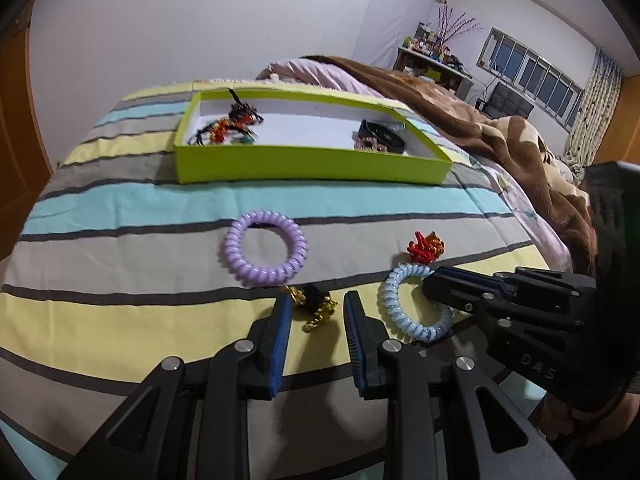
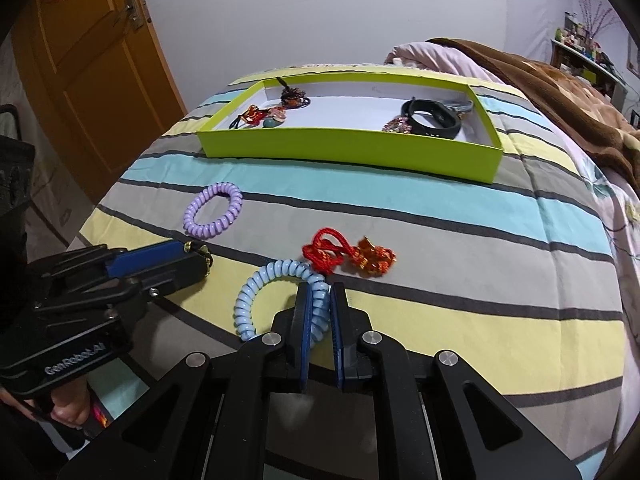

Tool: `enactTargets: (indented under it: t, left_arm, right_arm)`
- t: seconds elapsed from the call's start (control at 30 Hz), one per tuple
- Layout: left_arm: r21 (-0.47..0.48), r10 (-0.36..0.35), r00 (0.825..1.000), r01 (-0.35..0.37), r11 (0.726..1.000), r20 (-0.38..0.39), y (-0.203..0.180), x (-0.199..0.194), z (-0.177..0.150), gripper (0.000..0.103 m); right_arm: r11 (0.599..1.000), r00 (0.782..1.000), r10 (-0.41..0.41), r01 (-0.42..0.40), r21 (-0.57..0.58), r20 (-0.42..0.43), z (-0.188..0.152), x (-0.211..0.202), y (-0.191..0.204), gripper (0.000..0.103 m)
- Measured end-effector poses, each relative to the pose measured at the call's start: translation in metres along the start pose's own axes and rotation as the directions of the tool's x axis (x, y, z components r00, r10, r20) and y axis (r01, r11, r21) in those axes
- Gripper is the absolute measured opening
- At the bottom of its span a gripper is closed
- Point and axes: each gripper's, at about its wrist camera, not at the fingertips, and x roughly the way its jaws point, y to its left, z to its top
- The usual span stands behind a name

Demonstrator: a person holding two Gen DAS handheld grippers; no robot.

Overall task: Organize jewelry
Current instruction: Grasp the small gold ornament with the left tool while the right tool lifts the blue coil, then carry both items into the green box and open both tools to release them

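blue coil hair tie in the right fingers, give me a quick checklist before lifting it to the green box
1. Right gripper fingers closed on the blue coil hair tie: ok.
2. Coil sits well down between the pads, not at the tips: ok.
3. Red knot charm free of the coil: cannot tell, they touch or overlap.
4. Green box has bare floor in the middle: ok.
5. Left gripper out of the lift path: ok, open around the gold and black piece, off to the side.
6. Purple coil hair tie clear of both grippers: ok.
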Motion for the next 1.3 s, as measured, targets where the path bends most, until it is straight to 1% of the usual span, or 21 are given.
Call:
enactTargets:
  t: [0.13, 0.2, 0.23, 0.27, 0.47, 0.67, 0.8, 0.93, 1.17, 1.3]
  left_arm:
    - [0.0, 0.034, 0.999, -0.034, 0.999, 0.009, -0.005, 0.005, 0.001, 0.028]
    - [0.008, 0.061, 0.998, -0.062, 0.998, 0.017, -0.006, 0.006, 0.0, 0.02]
    - [0.008, 0.064, 0.998, -0.064, 0.998, 0.022, -0.006, 0.006, -0.001, 0.017]
    - [0.003, 0.065, 0.998, -0.065, 0.998, 0.023, -0.004, 0.005, -0.002, 0.016]
    - [-0.01, 0.054, 0.997, -0.054, 0.999, 0.048, -0.002, -0.006, -0.005, 0.015]
    - [0.001, 0.043, 0.994, -0.043, 0.999, 0.1, -0.009, -0.028, -0.002, 0.015]
    - [0.019, 0.04, 0.988, -0.043, 0.999, 0.148, -0.015, -0.045, 0.006, 0.015]
    - [0.033, 0.048, 0.983, -0.054, 0.998, 0.179, -0.018, -0.053, 0.018, 0.015]
    - [0.05, 0.057, 0.973, -0.07, 0.996, 0.222, -0.018, -0.057, 0.036, 0.015]
    - [0.046, 0.058, 0.971, -0.07, 0.996, 0.233, -0.016, -0.055, 0.047, 0.015]
  right_arm:
    - [1.0, 1.0, 0.005, -0.005, 0.015, 0.008, -0.004, -0.004, -0.006, 0.009]
    - [1.0, 1.0, 0.004, -0.005, 0.024, 0.012, -0.005, -0.007, -0.009, 0.009]
    - [1.0, 1.0, 0.005, -0.006, 0.029, 0.017, -0.006, -0.009, -0.011, 0.009]
    - [0.999, 1.0, 0.005, -0.006, 0.032, 0.02, -0.007, -0.01, -0.012, 0.009]
    - [0.999, 0.999, 0.002, -0.004, 0.049, 0.05, -0.008, -0.022, -0.019, 0.009]
    - [0.998, 0.996, 0.007, -0.012, 0.06, 0.094, -0.007, -0.039, -0.022, 0.009]
    - [0.998, 0.992, 0.007, -0.014, 0.055, 0.128, -0.002, -0.051, -0.021, 0.009]
    - [0.999, 0.987, 0.001, -0.009, 0.05, 0.159, 0.006, -0.06, -0.021, 0.009]
    - [0.999, 0.981, -0.013, 0.007, 0.032, 0.194, 0.026, -0.066, -0.019, 0.009]
    - [1.0, 0.979, -0.022, 0.017, 0.022, 0.205, 0.037, -0.065, -0.021, 0.009]
